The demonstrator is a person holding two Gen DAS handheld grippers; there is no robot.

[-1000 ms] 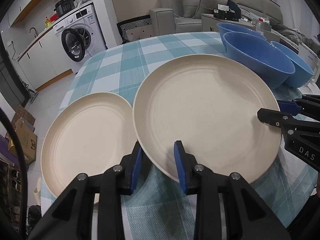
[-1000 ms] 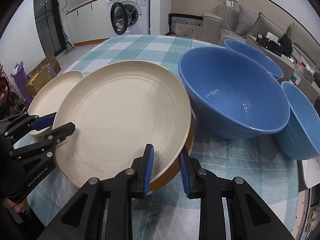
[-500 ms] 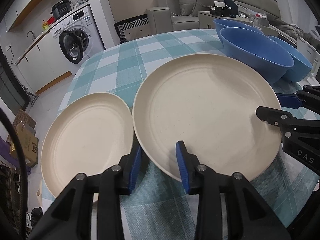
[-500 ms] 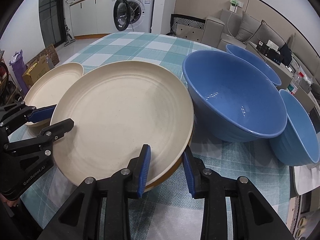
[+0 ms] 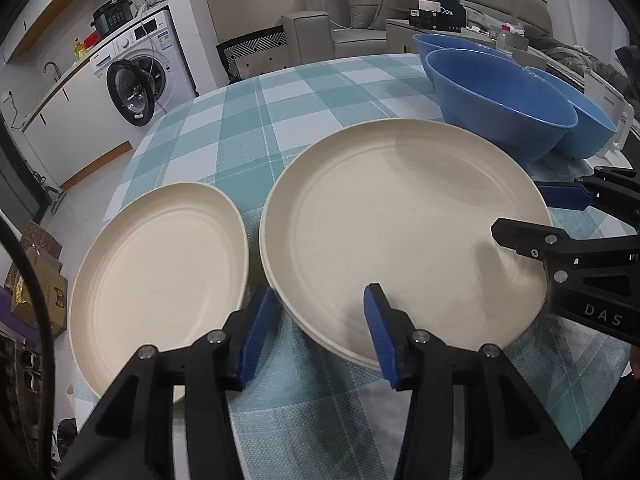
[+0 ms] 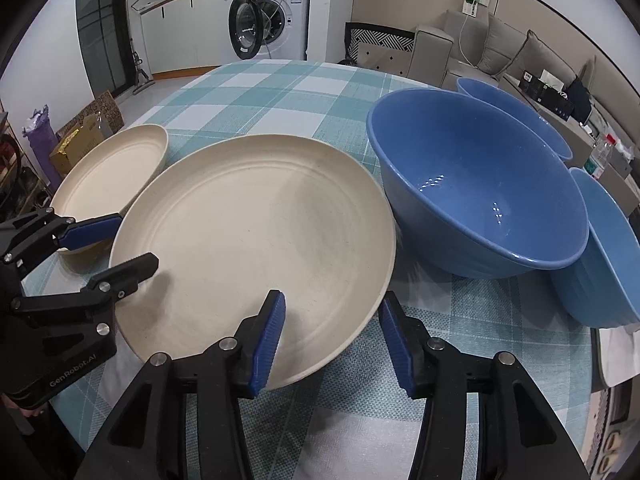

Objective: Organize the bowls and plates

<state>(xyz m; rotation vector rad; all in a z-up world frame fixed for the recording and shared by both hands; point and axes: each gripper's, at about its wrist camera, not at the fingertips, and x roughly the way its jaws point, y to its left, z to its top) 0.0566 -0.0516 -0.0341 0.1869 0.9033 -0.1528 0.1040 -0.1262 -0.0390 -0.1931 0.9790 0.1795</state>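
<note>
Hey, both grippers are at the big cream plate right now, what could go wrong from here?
1. The large plate sits close beside the big blue bowl; a sideways pull might knock the bowl.
2. Both grippers' jaws have just been opening, rim between them but unpressed; lifting now, the left gripper and right gripper could slip off.
3. The small plate overhangs the table edge; a bump may tip it.

Left gripper (image 5: 320, 332), right gripper (image 6: 332, 332): black angular arms, ribbed blue pads, silver screws; white lettering "DAS", "GenRobot.AI".
</note>
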